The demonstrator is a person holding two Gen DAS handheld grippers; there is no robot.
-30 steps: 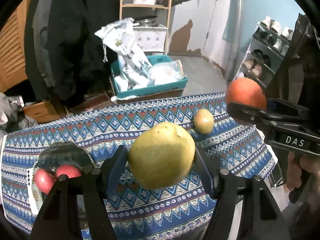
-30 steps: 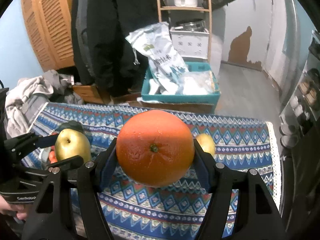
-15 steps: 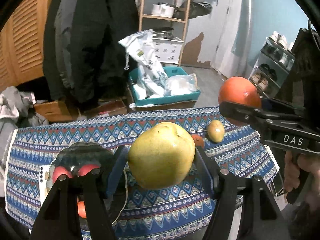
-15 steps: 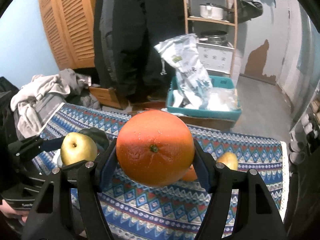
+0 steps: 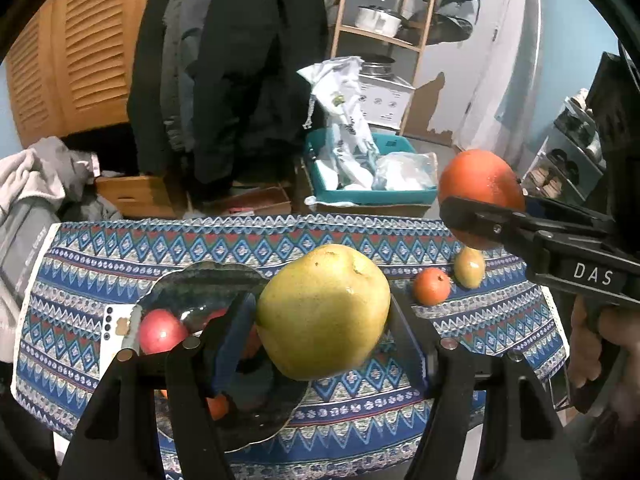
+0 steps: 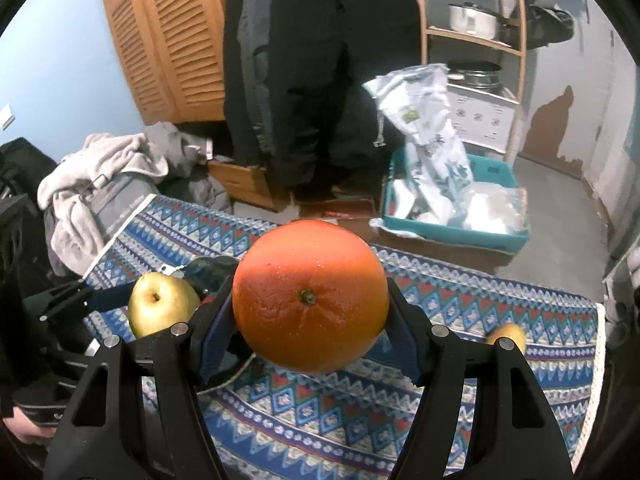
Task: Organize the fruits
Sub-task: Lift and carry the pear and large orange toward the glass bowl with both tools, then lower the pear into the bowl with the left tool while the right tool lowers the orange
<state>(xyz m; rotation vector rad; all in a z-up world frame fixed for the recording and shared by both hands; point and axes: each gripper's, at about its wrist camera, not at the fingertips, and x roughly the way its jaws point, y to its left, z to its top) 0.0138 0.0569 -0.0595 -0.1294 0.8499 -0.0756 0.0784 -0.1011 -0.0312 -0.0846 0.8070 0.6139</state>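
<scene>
My left gripper (image 5: 322, 320) is shut on a large yellow-green pear (image 5: 324, 310), held above the near right rim of a dark glass plate (image 5: 200, 284). The plate holds a red apple (image 5: 162, 331) and other fruit partly hidden by my fingers. My right gripper (image 6: 310, 320) is shut on a big orange (image 6: 310, 296), which shows at the right in the left wrist view as the orange (image 5: 480, 182). A small orange (image 5: 431, 286) and a small yellow fruit (image 5: 469, 268) lie on the patterned tablecloth (image 5: 360, 248). In the right wrist view the pear (image 6: 162, 306) appears at the left.
Beyond the table's far edge stand a teal bin (image 5: 372, 188) with bags, a wooden shelf (image 5: 384, 36), hanging dark coats (image 5: 224, 60) and a pile of clothes (image 6: 108, 172). A white card (image 5: 114, 326) lies under the plate's left side. A hand (image 5: 596, 344) holds the right tool.
Both grippers have swept left over the table with their fruit. The plate has come closer to the centre of the left wrist view, and a small orange has come into sight.
</scene>
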